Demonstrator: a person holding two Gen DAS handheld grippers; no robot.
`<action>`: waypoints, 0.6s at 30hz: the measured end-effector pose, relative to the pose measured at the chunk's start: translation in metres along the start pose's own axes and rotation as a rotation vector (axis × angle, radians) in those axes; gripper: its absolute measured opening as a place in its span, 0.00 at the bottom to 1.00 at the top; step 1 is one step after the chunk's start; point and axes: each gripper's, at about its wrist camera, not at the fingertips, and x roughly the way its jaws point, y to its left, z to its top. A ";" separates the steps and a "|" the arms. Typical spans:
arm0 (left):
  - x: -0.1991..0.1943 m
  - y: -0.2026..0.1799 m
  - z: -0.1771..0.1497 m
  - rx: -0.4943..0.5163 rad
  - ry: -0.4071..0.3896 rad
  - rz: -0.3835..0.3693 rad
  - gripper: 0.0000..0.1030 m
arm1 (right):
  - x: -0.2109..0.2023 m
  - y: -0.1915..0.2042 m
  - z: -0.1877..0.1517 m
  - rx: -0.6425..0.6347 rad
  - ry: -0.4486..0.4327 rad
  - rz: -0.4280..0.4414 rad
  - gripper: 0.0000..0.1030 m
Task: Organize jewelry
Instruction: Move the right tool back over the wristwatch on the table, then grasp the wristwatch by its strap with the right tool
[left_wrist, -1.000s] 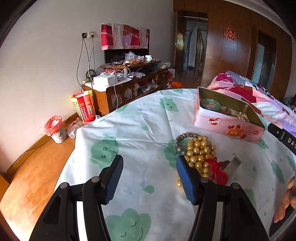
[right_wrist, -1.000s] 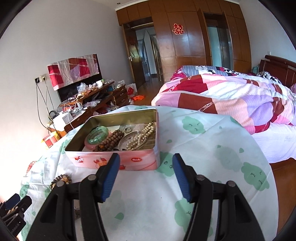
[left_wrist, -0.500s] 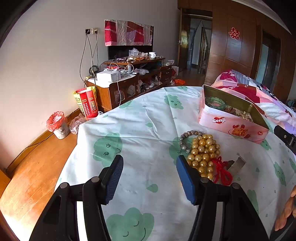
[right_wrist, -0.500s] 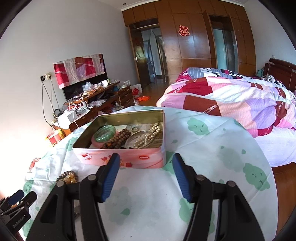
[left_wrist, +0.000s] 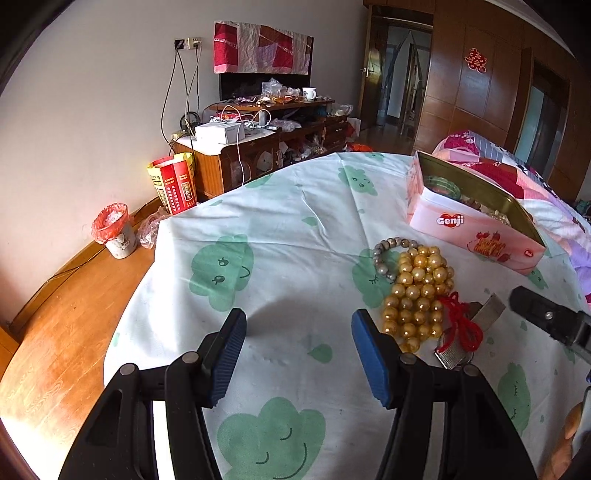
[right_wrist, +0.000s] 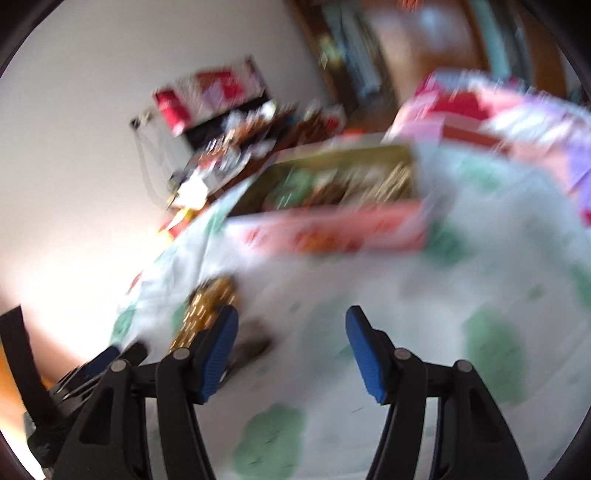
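Observation:
A pile of gold beads (left_wrist: 417, 295) with a red cord (left_wrist: 461, 325) lies on the cloth-covered table (left_wrist: 277, 266), next to a grey bead bracelet (left_wrist: 386, 251) and a metal clip (left_wrist: 469, 332). An open pink Genji tin (left_wrist: 469, 225) holding jewelry stands behind them. My left gripper (left_wrist: 299, 343) is open and empty, just left of the gold beads. My right gripper (right_wrist: 291, 339) is open and empty over the cloth; its view is blurred, showing the tin (right_wrist: 332, 229) ahead and the gold beads (right_wrist: 207, 306) at left. The right gripper's body (left_wrist: 546, 317) shows in the left wrist view.
A cluttered wooden TV cabinet (left_wrist: 258, 147) stands against the wall beyond the table. A red carton (left_wrist: 173, 184) and a small bin (left_wrist: 114, 232) sit on the wooden floor. A bed with a patterned quilt (left_wrist: 517, 177) lies to the right.
The left gripper has drawn slightly back and up. The right gripper has swung fast to the left and down toward the gold beads, blurring its view.

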 end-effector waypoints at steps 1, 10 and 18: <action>0.000 0.000 0.000 0.001 0.003 0.000 0.58 | 0.005 0.004 0.000 -0.013 0.023 0.011 0.62; 0.002 0.000 0.002 0.001 0.010 -0.002 0.58 | 0.032 0.032 -0.004 -0.094 0.126 0.042 0.39; 0.004 -0.003 0.001 0.024 0.017 0.012 0.58 | -0.013 -0.002 0.003 -0.018 -0.071 0.025 0.36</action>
